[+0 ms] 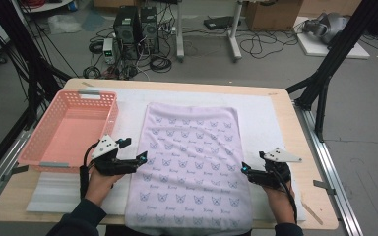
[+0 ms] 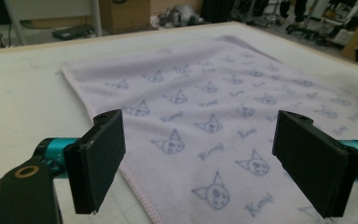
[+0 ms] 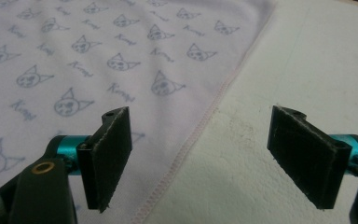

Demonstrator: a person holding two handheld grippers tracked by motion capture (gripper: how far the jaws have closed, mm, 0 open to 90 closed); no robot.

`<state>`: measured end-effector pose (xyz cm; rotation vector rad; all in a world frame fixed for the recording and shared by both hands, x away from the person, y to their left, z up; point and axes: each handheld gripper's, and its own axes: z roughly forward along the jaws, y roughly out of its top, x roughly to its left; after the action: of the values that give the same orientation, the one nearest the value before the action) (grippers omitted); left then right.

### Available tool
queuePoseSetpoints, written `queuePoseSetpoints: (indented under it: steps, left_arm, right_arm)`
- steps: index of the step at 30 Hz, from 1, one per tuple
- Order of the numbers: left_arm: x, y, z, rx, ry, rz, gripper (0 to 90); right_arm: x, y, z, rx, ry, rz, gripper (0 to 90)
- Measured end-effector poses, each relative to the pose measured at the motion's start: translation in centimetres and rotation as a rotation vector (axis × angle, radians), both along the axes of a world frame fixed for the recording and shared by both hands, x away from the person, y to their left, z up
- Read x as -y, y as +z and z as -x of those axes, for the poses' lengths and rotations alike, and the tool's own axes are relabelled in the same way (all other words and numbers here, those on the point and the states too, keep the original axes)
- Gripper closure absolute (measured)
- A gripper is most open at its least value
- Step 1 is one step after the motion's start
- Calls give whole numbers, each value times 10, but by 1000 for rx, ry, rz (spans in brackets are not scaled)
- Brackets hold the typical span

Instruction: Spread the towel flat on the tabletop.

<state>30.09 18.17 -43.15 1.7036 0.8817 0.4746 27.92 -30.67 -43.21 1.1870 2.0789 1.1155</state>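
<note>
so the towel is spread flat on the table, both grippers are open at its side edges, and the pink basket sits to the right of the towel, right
Not quite: the pink basket sits to the left of the towel, as the high view shows. The rest holds: the towel lies flat, and the left gripper and right gripper are open at its side edges.

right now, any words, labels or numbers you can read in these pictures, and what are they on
"Kuromi", or close to it: a slanted script word repeated between the cat-face prints on the lilac towel; the letters are too blurred to be sure.
Nothing readable on the pink basket or the computer towers.
</note>
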Motion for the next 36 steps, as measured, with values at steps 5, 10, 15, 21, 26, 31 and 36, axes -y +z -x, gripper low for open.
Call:
queuePoseSetpoints:
  steps: [5, 10, 15, 21, 26, 31, 36]
  left_arm:
    - [-3, -2, 4, 3, 5, 34, 181]
    - [-3, -2, 8, 14, 8, 5, 178]
    - [-1, -2, 11, 10, 10, 2, 176]
    - [-3, -6, 9, -3, 11, 1, 177]
    - [-5, -7, 9, -14, 14, 7, 177]
    - [-6, -7, 10, -8, 17, 9, 177]
    - [-6, -9, 9, -21, 15, 2, 177]
  right_arm:
    - [6, 3, 0, 20, -24, -20, 186]
    - [5, 5, 1, 16, -25, -11, 183]
    - [1, 8, 3, 19, -15, -12, 183]
    - [-1, 8, 3, 16, -19, -21, 183]
    - [-1, 6, 0, 6, -23, -18, 183]
    - [-4, 7, 0, 8, -14, -16, 183]
    - [-5, 6, -2, 3, -12, -18, 183]
